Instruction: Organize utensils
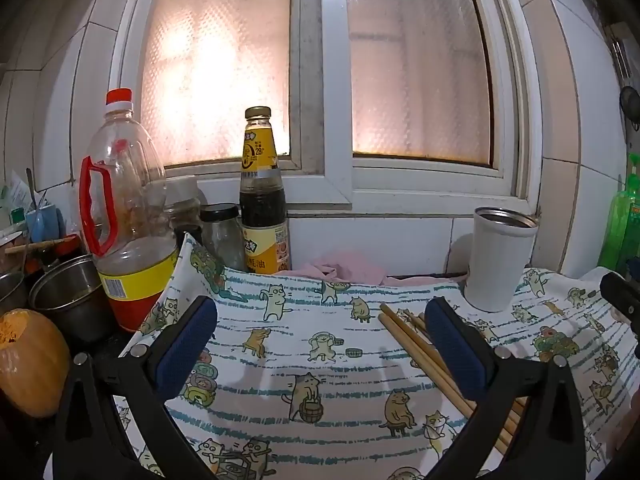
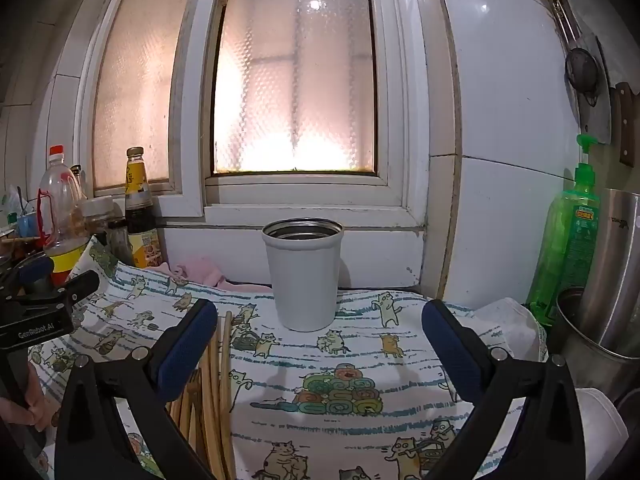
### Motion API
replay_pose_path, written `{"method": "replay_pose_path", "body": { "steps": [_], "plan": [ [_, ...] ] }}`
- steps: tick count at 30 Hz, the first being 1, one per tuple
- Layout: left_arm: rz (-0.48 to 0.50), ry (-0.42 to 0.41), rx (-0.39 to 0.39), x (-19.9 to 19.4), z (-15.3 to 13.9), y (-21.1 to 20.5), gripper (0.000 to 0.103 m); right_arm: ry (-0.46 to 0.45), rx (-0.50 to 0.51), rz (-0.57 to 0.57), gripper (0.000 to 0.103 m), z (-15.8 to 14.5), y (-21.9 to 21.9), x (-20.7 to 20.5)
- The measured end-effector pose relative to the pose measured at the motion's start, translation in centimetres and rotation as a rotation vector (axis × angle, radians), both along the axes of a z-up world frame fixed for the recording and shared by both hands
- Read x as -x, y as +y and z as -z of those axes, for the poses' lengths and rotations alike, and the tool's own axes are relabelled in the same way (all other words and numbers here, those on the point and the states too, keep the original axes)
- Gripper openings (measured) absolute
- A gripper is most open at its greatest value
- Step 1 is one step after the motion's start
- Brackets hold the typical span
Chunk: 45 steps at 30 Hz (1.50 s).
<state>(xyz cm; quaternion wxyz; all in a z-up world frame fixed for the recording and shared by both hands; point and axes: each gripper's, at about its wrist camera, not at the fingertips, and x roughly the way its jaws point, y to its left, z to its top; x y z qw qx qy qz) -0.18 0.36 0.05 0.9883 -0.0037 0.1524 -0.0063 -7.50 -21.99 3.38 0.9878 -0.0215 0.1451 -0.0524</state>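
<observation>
Little writing reads clearly: the left gripper's black body, seen at 9 o'clock in the right wrist view, bears "GenRobot.AI", and the sauce bottle (image 1: 264,196) at 11 o'clock has a yellow label marked "28" with Chinese characters too small to read. The green dish-soap bottle (image 2: 570,240) at 3 o'clock carries a label I cannot make out.

The left gripper (image 1: 320,340) hovers low over the cat-print cloth (image 1: 312,360), jaws spread wide and holding nothing. The right gripper (image 2: 320,340) is likewise wide open and empty, level above the cloth.

The bamboo chopsticks (image 1: 416,352) lie on the cloth, partly beneath the left gripper's right finger. The white steel cup (image 2: 303,274) stands upright at 12 o'clock of the right gripper, near the chopsticks' far tips.
</observation>
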Motion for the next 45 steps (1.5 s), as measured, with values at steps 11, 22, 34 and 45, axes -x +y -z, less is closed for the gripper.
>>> {"method": "replay_pose_path", "body": {
  "steps": [11, 22, 34, 45],
  "plan": [
    [0.002, 0.0, -0.004, 0.2, -0.1, -0.1, 0.103, 0.001, -0.001, 0.004, 0.103, 0.0, 0.0, 0.0],
    [0.0, 0.001, -0.005, 0.1, -0.1, -0.5, 0.103, 0.001, 0.0, 0.003, 0.103, 0.0, 0.0, 0.0],
    [0.004, -0.001, -0.006, 0.1, -0.1, -0.8, 0.103, 0.001, 0.0, 0.003, 0.103, 0.0, 0.0, 0.0],
    [0.005, -0.002, -0.006, 0.1, -0.1, -0.7, 0.103, 0.002, 0.001, 0.003, 0.103, 0.1, 0.1, -0.1]
  ]
}}
